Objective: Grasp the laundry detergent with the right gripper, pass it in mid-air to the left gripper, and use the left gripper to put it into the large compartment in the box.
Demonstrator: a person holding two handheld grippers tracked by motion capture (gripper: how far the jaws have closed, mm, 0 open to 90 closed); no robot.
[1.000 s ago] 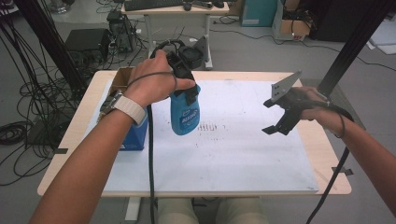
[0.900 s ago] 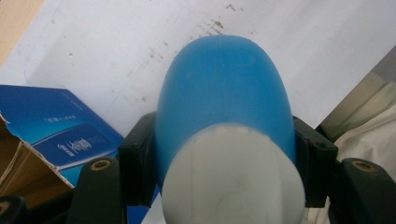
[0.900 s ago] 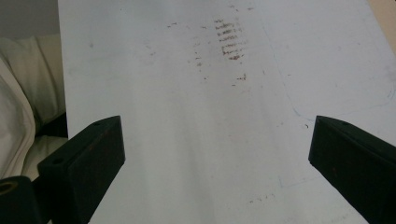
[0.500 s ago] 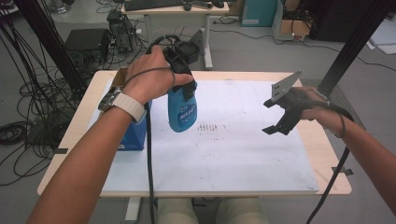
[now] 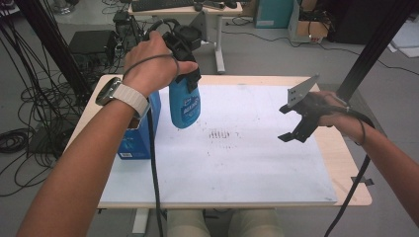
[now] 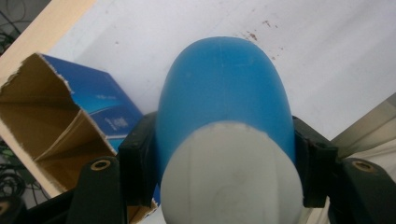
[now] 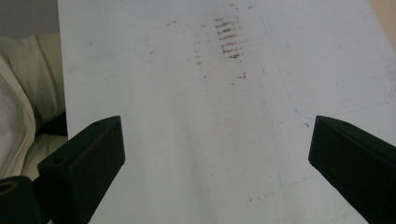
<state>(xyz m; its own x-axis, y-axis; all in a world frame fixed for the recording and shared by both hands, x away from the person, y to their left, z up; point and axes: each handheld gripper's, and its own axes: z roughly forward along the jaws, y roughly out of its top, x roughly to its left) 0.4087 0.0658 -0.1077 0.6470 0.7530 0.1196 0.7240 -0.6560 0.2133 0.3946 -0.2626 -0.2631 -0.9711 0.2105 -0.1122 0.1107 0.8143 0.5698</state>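
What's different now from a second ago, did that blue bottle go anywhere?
Yes. The left tongs, shut on the blue bottle, have carried it a little farther from the person and toward the open blue carton, raised off the white board. The grip has not changed. The right tongs stayed open above the board, holding nothing, and the carton did not move.

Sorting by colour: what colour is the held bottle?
Blue bottle with a white end, clearest in the left gripper view.
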